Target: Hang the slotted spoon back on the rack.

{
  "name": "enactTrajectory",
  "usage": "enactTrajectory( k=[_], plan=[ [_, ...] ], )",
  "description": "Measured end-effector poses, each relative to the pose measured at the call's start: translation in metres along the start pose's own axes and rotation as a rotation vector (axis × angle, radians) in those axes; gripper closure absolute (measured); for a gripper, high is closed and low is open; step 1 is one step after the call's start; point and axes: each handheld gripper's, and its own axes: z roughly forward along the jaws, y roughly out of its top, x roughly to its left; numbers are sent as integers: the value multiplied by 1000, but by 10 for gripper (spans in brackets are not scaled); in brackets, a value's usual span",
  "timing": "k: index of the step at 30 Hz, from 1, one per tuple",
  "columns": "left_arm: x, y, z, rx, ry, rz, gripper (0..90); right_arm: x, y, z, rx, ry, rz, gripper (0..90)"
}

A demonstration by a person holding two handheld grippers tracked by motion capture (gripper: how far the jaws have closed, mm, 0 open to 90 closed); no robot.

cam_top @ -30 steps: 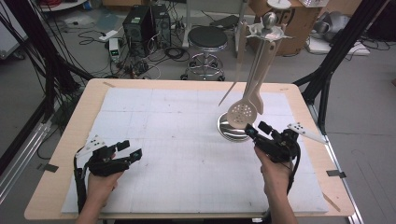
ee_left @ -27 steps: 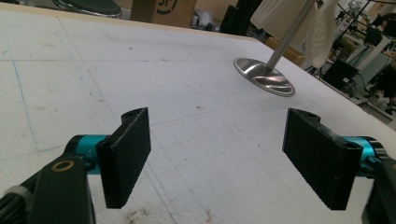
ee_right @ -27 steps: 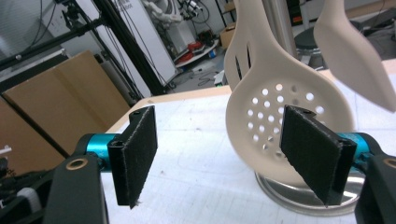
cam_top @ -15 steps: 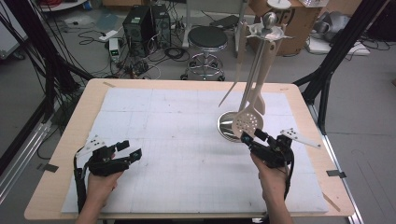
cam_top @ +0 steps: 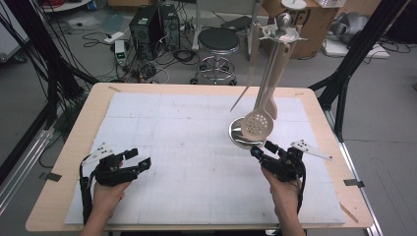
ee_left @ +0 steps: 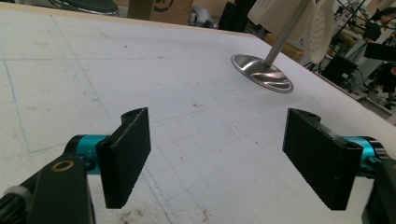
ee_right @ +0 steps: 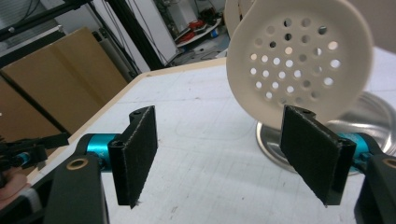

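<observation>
The perforated skimmer [cam_top: 258, 124] hangs from the top of the utensil stand [cam_top: 280, 34], its round cream head dangling low over the stand's polished steel base [cam_top: 241, 135]. In the right gripper view the skimmer head [ee_right: 299, 58] looms just ahead and above the jaws, slightly toward the right jaw, with the base behind and below it.

My right gripper [cam_top: 259, 150] sits just in front of that base, jaws spread wide with nothing between them, pointed up toward the skimmer head. I judge this as the approach step: I am lining up to take hold of the skimmer but have not closed on it, and I cannot tell whether a jaw tip touches the head.

Next I would need to lift and push forward so the jaws straddle the head's rim or the lower handle, then close, and raise the skimmer enough to free it from the hook at the top. The head hangs loose, so a nudge could set it swinging.

Other pale utensils [cam_top: 253, 59] hang from the same stand beside it. My left gripper [cam_top: 133, 160] rests well away from the stand, on the white mat [cam_top: 172, 128], jaws apart and empty.
</observation>
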Motion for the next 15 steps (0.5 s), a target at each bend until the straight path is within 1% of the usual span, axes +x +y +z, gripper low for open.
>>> enactTrajectory(
  k=[4,6,15],
  plan=[
    [-2,0,2,12,-5,14,240,-1,-4,-2,5,10,-8,272],
    [-4,0,2,10,-9,11,240,-2,-5,-2,8,12,-6,271],
    [-8,0,5,22,-22,19,240,-5,-14,-1,37,20,-36,270]
  ],
)
